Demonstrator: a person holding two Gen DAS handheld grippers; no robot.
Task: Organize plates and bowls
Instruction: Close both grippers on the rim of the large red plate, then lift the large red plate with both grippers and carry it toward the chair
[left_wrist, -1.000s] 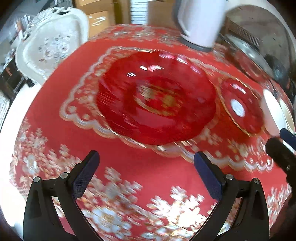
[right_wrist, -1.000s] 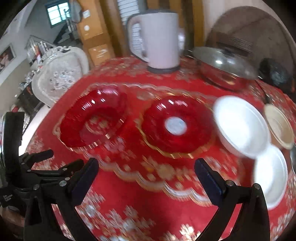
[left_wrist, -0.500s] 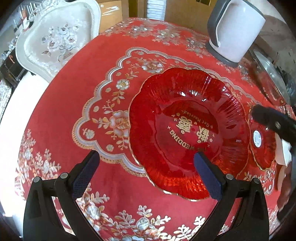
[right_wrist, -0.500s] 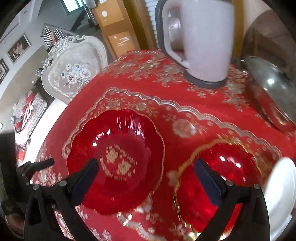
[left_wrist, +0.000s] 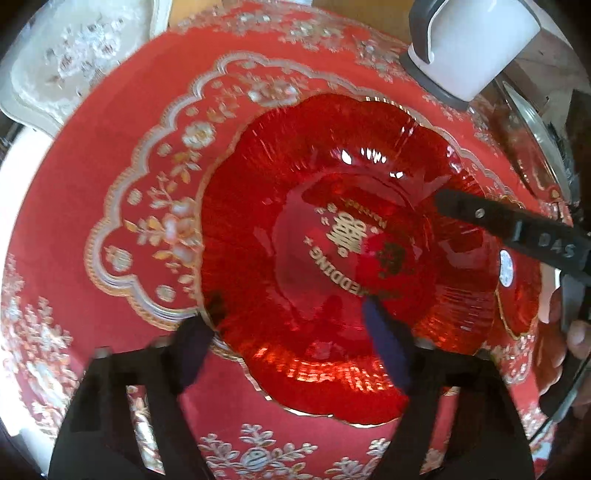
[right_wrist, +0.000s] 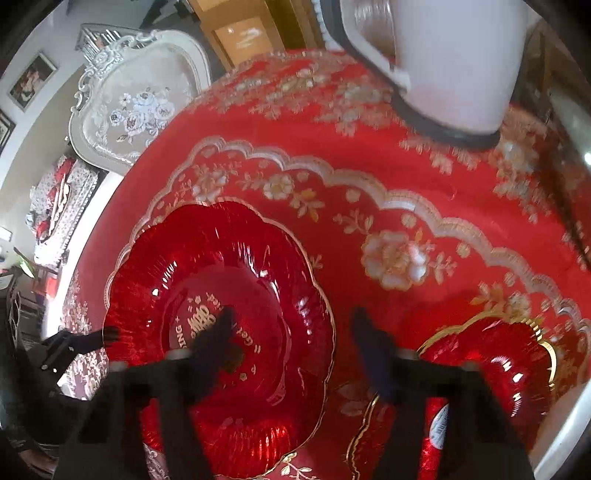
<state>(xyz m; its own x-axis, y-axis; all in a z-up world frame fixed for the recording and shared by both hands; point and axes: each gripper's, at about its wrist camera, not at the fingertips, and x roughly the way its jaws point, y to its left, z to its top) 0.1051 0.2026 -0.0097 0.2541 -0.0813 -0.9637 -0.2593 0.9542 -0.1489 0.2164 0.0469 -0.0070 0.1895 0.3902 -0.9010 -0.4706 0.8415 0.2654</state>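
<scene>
A large red glass plate with a gold rim and gold "WEDDING" lettering lies on the red tablecloth; it also shows in the right wrist view. My left gripper is open, its fingers straddling the plate's near-left rim. My right gripper is open, its fingers straddling the plate's right rim, one over the plate's centre. A smaller red plate with a sticker lies just right of the large one, and shows at the right edge in the left wrist view.
A white electric kettle stands at the back of the table, also in the left wrist view. A glass pot lid lies at the right. A white ornate chair stands behind the table's left edge.
Both grippers have moved down and in onto the large red plate, which now fills both views. The jaws of both have narrowed somewhat. The right gripper's finger now reaches over the plate's right side.
</scene>
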